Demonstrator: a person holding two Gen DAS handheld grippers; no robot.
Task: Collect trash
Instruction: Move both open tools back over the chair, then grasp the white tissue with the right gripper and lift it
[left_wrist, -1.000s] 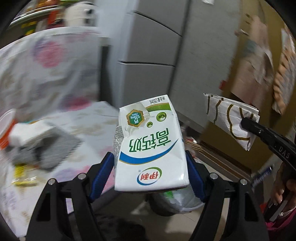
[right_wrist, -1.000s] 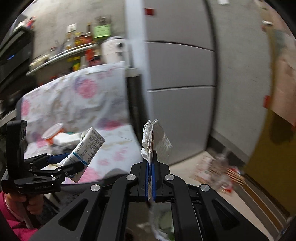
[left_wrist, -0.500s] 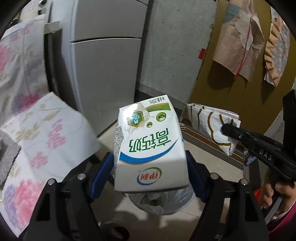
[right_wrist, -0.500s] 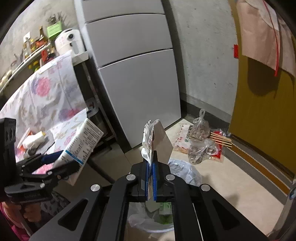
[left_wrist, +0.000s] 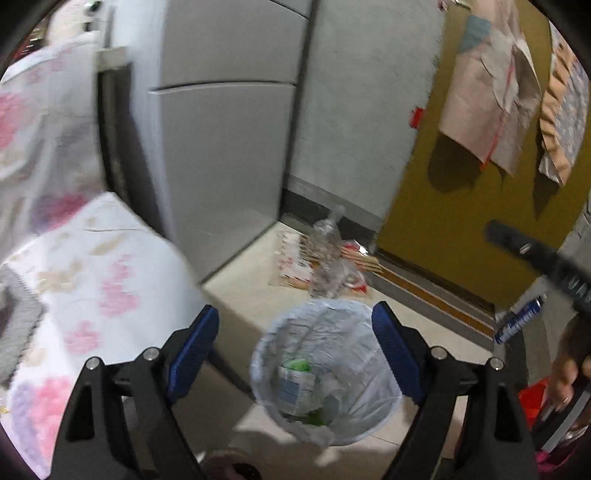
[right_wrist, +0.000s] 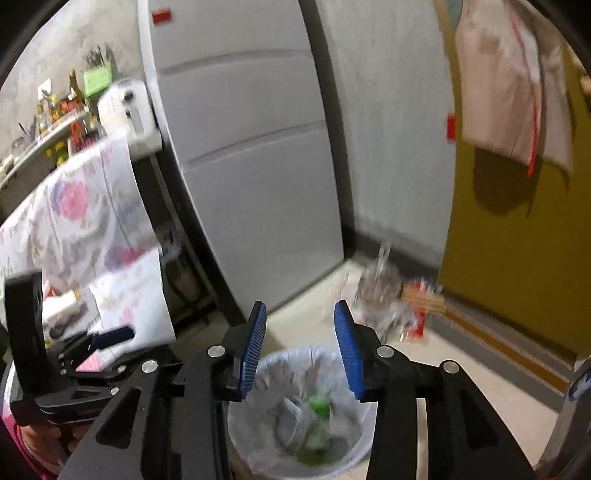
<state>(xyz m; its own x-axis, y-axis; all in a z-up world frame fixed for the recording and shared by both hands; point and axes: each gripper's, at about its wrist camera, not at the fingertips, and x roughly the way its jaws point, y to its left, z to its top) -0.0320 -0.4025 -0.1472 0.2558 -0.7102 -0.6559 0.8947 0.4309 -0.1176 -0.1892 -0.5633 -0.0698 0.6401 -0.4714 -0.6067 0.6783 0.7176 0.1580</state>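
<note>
Left gripper and right gripper both hover over the lined bin, jaws opening with nothing between them. A carton lies inside the bin (contents blurred).

Tongs: black w/ blue ribbed pads. Bin: clear-white liner, green & white trash inside. Surface cloth: white w/ pink floral print. Fridge grey; door mustard.
</note>
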